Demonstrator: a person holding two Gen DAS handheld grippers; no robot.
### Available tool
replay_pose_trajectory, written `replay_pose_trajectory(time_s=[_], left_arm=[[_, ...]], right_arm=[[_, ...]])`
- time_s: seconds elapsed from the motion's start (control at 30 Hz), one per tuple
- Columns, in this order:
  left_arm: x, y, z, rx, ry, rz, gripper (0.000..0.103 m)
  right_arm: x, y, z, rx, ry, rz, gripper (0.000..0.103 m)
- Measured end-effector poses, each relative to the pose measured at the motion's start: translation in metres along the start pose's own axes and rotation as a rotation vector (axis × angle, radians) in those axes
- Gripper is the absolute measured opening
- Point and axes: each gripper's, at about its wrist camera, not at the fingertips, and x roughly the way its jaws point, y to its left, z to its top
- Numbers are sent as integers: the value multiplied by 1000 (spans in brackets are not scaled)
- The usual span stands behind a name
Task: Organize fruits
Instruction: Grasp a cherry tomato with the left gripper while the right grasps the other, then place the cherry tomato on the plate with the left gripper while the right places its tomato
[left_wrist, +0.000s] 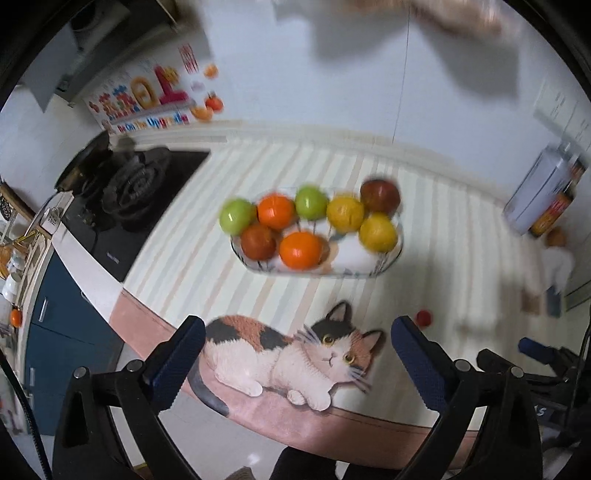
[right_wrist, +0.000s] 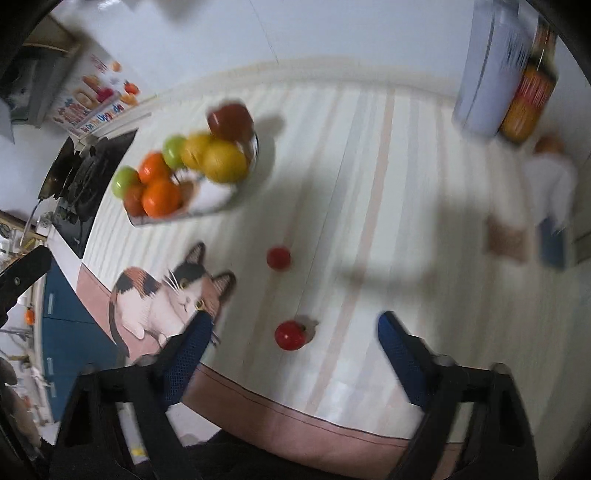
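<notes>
I'm closing in for a pick: right claw (right_wrist: 291, 339) gapes empty around the nearer red fruit (right_wrist: 290, 335), left claw (left_wrist: 299, 343) wide, bowl (left_wrist: 384, 264) well ahead; next, drop and pinch

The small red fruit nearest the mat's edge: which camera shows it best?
The right wrist view: the nearest small red fruit lies whole ahead of the open right gripper. The left wrist view does not show it.
</notes>
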Motion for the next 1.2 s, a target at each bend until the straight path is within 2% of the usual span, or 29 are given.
replay_pose_trajectory(time_s=[0.17, 0.3, 0.33, 0.47, 0.67, 0.73, 0.87, 1.03, 1.1, 1.2], left_arm=[[45, -19, -5, 60, 100, 34, 103], [70, -31, -10, 93, 158, 41, 103], [74, -33, -10, 97, 169, 39, 103], [86, -51, -7, 117, 197, -30, 103], [110, -107, 5, 205, 230, -185, 102], [123, -126, 6, 229, 262, -241, 98], [148, -154, 1, 292, 328, -272, 69], [162, -169, -6, 340, 364, -277, 46], [164, -172, -8, 349, 367, -276, 33], [166, -171, -9, 344, 361, -272, 24]], right_arm=[[66, -7, -12, 9, 96, 26, 58], [96, -2, -22, -11, 145, 33, 38], [99, -3, -23, -11, 139, 37, 36], [81, -11, -21, 1, 81, 41, 35], [46, -48, -16, 54, 28, -25, 35], [41, -64, -17, 80, 27, -50, 35], [38, -84, -16, 137, 29, -65, 35], [31, -98, -18, 162, 18, -68, 35], [31, -98, -17, 164, 15, -68, 35], [31, -96, -14, 164, 8, -66, 35]])
